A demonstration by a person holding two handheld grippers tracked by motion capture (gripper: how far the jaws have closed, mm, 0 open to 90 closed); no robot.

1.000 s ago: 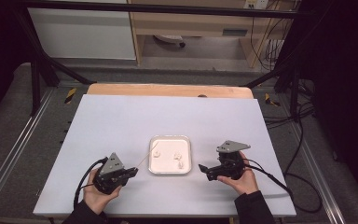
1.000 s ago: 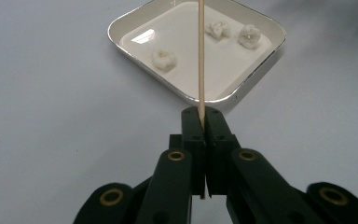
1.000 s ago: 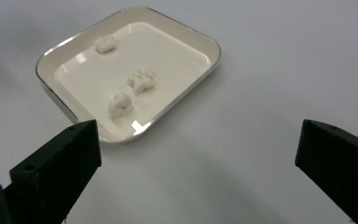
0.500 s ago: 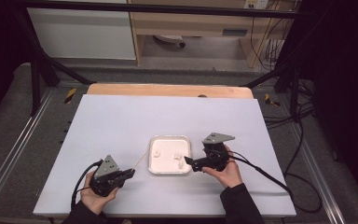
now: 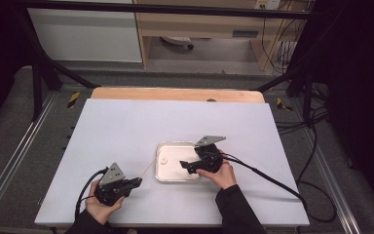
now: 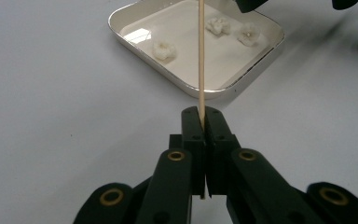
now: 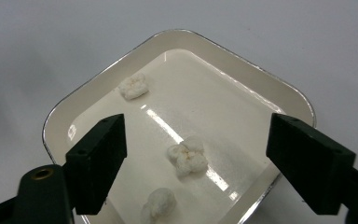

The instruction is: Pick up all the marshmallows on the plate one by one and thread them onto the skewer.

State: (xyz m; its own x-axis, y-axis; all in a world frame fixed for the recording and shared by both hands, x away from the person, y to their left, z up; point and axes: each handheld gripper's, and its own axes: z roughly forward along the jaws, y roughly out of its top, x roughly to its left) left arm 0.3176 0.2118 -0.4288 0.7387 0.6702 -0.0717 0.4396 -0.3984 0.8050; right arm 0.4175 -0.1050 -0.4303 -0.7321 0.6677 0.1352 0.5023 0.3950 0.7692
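Note:
A white square tray (image 5: pixel 168 145) holds three pieces of popcorn (image 7: pixel 133 86) (image 7: pixel 187 157) (image 7: pixel 158 204). My left gripper (image 5: pixel 136 182) (image 6: pixel 201 114) rests on the table in front of and left of the tray. It is shut on a thin wooden skewer (image 6: pixel 200 65) (image 5: pixel 148 168) that points over the tray's rim (image 6: pixel 196 88). My right gripper (image 5: pixel 185 165) (image 7: pixel 196 137) hovers over the tray's right half. Its jaws stand open and have just been closing. The middle popcorn piece lies below and between them, untouched.
The tray sits on a large pale table top (image 5: pixel 126 131) with a wooden strip (image 5: pixel 175 94) along its far edge. Black cables (image 5: pixel 272 180) trail from the right gripper across the table's right side. Metal frame rails (image 5: pixel 14 161) run beside the table.
My right gripper has moved left from beside the tray to over it, and its jaws have narrowed. The left gripper and skewer have stayed put.

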